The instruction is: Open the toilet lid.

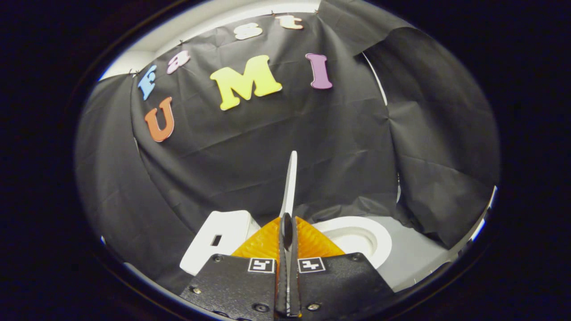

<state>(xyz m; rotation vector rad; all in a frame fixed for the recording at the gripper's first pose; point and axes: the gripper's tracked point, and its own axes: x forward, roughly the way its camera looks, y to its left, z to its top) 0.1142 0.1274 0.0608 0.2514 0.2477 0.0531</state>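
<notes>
The gripper (287, 223) has its two fingers pressed together on the lower edge of the white toilet lid (290, 183), which stands upright and edge-on, rising toward 12 o'clock from the fingertips. Just beyond the fingers, at about 2 o'clock, lies the open white toilet bowl (357, 236), and at about 10 o'clock stands the white tank (218, 240). Behind all of them hangs the black cloth wall (250, 147) of the booth.
</notes>
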